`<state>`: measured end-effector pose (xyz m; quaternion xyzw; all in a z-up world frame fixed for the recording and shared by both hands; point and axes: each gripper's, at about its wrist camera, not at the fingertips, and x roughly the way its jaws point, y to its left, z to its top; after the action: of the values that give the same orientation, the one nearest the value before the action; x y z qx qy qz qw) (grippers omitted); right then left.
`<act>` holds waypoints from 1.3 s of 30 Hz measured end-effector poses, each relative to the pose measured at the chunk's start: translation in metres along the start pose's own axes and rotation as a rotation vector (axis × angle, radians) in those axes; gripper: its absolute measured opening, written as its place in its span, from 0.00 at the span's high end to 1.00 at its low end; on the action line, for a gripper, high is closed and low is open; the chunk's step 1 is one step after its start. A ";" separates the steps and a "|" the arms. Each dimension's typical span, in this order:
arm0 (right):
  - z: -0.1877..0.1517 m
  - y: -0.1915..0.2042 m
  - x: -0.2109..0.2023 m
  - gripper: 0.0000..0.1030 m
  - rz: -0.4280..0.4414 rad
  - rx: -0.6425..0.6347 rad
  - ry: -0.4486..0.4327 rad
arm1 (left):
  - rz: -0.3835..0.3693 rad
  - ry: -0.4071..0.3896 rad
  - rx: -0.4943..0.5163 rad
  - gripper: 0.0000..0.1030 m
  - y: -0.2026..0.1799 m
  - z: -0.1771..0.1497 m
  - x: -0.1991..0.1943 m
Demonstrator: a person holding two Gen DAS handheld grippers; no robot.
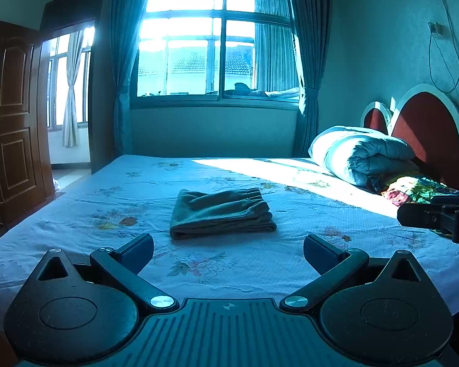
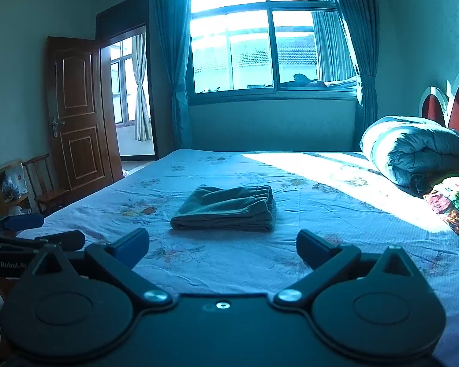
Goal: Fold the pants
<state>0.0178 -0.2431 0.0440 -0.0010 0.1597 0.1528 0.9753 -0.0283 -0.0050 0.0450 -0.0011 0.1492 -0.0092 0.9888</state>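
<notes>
Dark pants [image 1: 222, 212] lie folded into a compact rectangle on the floral bed sheet [image 1: 113, 202], elastic waistband on top at the far right; they also show in the right wrist view [image 2: 226, 209]. My left gripper [image 1: 228, 250] is open and empty, held above the sheet a little short of the pants. My right gripper [image 2: 222, 246] is also open and empty, likewise short of the pants. The right gripper shows at the right edge of the left wrist view [image 1: 437, 217]; the left gripper shows at the left edge of the right wrist view [image 2: 36, 243].
A rolled duvet [image 1: 361, 153] and a colourful cloth [image 1: 413, 188] lie by the red headboard [image 1: 428, 128] on the right. A window with curtains [image 1: 214, 46] is beyond the bed. An open wooden door [image 2: 76, 116] and a chair [image 2: 42, 183] stand at the left.
</notes>
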 end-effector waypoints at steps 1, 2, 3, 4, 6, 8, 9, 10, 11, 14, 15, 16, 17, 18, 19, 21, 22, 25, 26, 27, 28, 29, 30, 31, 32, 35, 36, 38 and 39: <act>0.000 0.000 0.000 0.06 -0.001 -0.001 0.000 | -0.002 -0.002 0.000 0.00 0.001 0.001 0.000; 0.000 0.000 0.000 0.06 0.000 -0.001 0.002 | -0.004 -0.004 -0.001 0.00 0.001 0.001 0.000; 0.000 0.000 0.000 0.06 0.002 0.001 0.004 | -0.005 -0.005 -0.002 0.00 0.001 0.001 0.000; -0.001 0.000 0.000 0.06 0.003 0.000 0.005 | -0.006 -0.006 -0.003 0.00 0.001 0.001 -0.001; 0.000 0.001 0.000 0.06 0.005 -0.004 0.007 | -0.008 -0.007 -0.002 0.00 0.003 0.000 -0.002; 0.000 0.002 0.000 0.06 0.006 -0.005 0.005 | -0.010 -0.006 -0.001 0.00 0.003 -0.001 -0.002; 0.001 0.001 -0.001 0.06 0.007 -0.005 0.005 | -0.011 -0.005 0.000 0.00 0.003 -0.001 -0.002; 0.001 0.001 -0.001 0.06 0.006 -0.005 0.004 | -0.014 -0.005 0.002 0.00 0.003 -0.001 -0.002; 0.001 0.001 -0.001 0.06 0.006 -0.004 0.004 | -0.015 -0.005 0.003 0.00 0.002 -0.001 -0.002; 0.002 0.001 -0.001 0.06 0.005 -0.004 0.003 | -0.021 -0.005 0.005 0.00 0.002 -0.001 -0.002; 0.002 0.001 -0.002 0.06 0.004 -0.004 0.002 | -0.022 -0.005 0.006 0.00 0.002 -0.001 -0.002; 0.002 0.000 -0.002 0.06 0.005 -0.002 0.001 | -0.024 -0.005 0.008 0.00 0.001 -0.001 -0.003; 0.002 0.000 -0.002 0.06 0.006 -0.003 0.001 | -0.025 -0.007 0.008 0.00 0.002 -0.001 -0.003; 0.002 0.000 -0.002 0.06 0.005 -0.005 0.001 | -0.027 -0.007 0.009 0.00 0.002 -0.001 -0.003; 0.002 0.000 -0.002 0.06 0.005 -0.004 0.001 | -0.028 -0.007 0.010 0.00 0.002 -0.001 -0.003; 0.002 0.000 -0.002 0.06 0.005 -0.002 0.001 | -0.028 -0.007 0.010 0.00 0.003 -0.001 -0.003; 0.002 0.000 -0.002 0.06 0.005 -0.003 0.001 | -0.030 -0.008 0.010 0.00 0.003 -0.001 -0.003; 0.002 0.001 -0.003 0.06 0.005 -0.007 0.000 | -0.031 -0.009 0.007 0.00 0.004 0.000 -0.003; 0.002 0.001 -0.003 0.06 0.005 -0.004 0.001 | -0.033 -0.011 0.006 0.00 0.004 0.000 -0.004; 0.002 0.001 -0.003 0.06 0.005 -0.004 0.001 | -0.033 -0.012 0.007 0.00 0.004 0.000 -0.004; 0.002 0.002 -0.003 0.06 0.004 -0.004 0.001 | -0.032 -0.014 0.008 0.00 0.003 0.000 -0.004; 0.002 0.002 -0.003 0.06 0.004 -0.004 0.001 | -0.033 -0.015 0.008 0.00 0.003 -0.001 -0.004; 0.002 0.002 -0.003 0.06 0.004 -0.004 0.002 | -0.036 -0.015 0.006 0.00 0.003 -0.001 -0.004; 0.002 0.002 -0.003 0.06 0.004 -0.004 0.002 | -0.038 -0.013 0.006 0.00 0.003 -0.001 -0.004; 0.002 0.002 -0.003 0.06 0.004 -0.005 0.001 | -0.039 -0.011 0.009 0.00 0.002 -0.001 -0.004; 0.002 0.002 -0.003 0.06 0.004 -0.004 0.000 | -0.042 -0.011 0.012 0.00 0.002 -0.001 -0.005; 0.002 0.002 -0.003 0.06 0.004 -0.005 0.001 | -0.043 -0.010 0.012 0.00 0.002 -0.001 -0.004; 0.002 0.003 -0.003 0.06 0.002 -0.005 0.000 | -0.044 -0.010 0.013 0.00 0.002 -0.001 -0.004; 0.002 0.002 -0.003 0.06 0.004 -0.004 0.001 | -0.045 -0.010 0.012 0.00 0.002 -0.001 -0.004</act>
<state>0.0151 -0.2418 0.0472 -0.0027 0.1599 0.1553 0.9748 -0.0327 -0.0028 0.0451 0.0017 0.1440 -0.0324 0.9890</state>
